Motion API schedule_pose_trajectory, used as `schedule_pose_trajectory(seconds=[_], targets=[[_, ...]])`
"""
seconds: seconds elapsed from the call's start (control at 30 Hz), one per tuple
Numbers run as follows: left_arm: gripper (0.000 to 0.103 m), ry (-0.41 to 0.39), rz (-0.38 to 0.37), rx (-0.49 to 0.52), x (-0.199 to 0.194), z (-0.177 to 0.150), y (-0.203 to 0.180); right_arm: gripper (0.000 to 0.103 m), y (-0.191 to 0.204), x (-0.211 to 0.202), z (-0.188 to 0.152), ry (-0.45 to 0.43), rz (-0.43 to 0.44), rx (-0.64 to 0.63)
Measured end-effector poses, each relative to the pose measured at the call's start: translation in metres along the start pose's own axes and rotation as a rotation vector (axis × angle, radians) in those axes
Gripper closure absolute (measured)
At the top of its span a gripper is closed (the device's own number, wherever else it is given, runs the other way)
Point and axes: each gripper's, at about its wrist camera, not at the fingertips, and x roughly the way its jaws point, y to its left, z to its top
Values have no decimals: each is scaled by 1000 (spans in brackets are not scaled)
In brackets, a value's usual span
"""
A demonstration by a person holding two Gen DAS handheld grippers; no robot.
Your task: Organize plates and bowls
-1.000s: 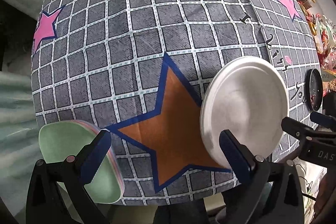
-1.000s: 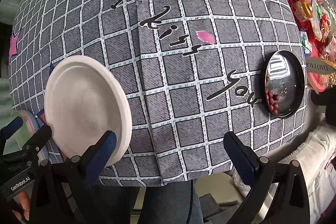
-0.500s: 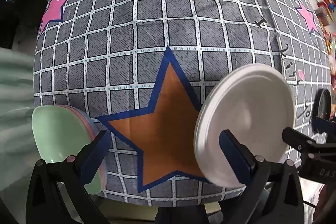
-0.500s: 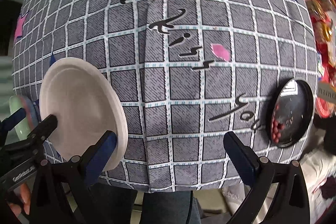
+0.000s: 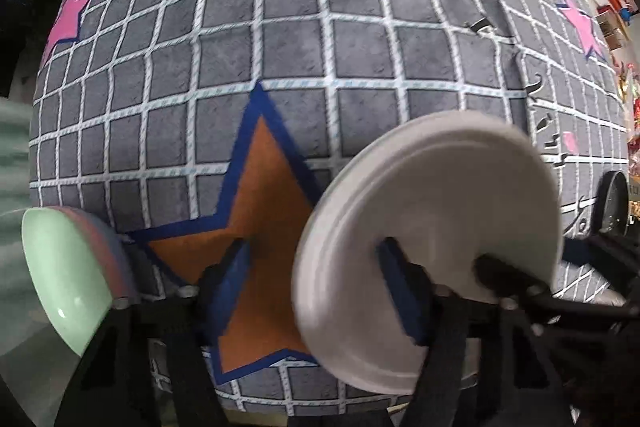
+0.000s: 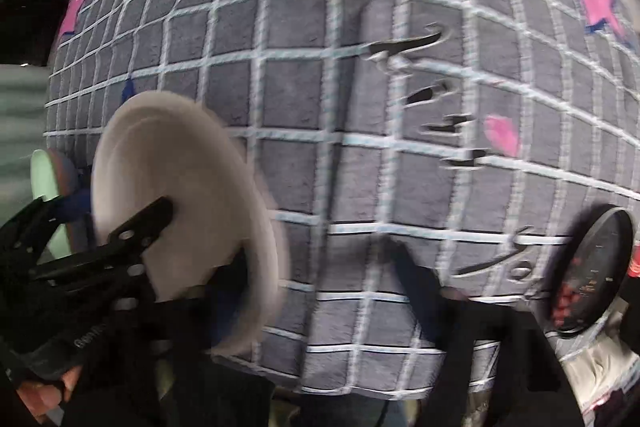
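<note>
A white plate (image 5: 432, 227) lies on the grey checked tablecloth (image 5: 320, 47), beside an orange star. My left gripper (image 5: 316, 281) straddles the plate's left rim. Its jaws are closing: one finger stands over the star and the other over the plate, neither pad pressing. In the right wrist view the same plate (image 6: 180, 195) has my right gripper (image 6: 320, 287) astride its right rim, jaws closing too, the outer finger apart from the rim. A stack of pastel dishes with a green one on top (image 5: 68, 275) sits at the table's left front corner.
A dark round tray holding red beads (image 6: 592, 275) rests near the right front edge of the cloth. Black lettering and pink stars mark the cloth. Red packages crowd the far right. A hand (image 6: 48, 387) holds the left gripper.
Both grippers have sunk toward the white plate, which now looks larger. Their jaws have narrowed from wide open, each pair now astride one side of the plate's rim.
</note>
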Motion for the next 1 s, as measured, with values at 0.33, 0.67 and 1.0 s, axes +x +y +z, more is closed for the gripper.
schedule_pose_trajectory(seconds=[0.33,0.67,1.0], targets=[[63,2,-37,-1,-14,4,10,78,8,5,9,11,85,-22],[62,19,-46,-35,-33,-17,0,78,14,-4,-15,30,65,-42],[62,-33,-48,-90,-75,-46,14,78,38,-51,-31,-4,58,-113]])
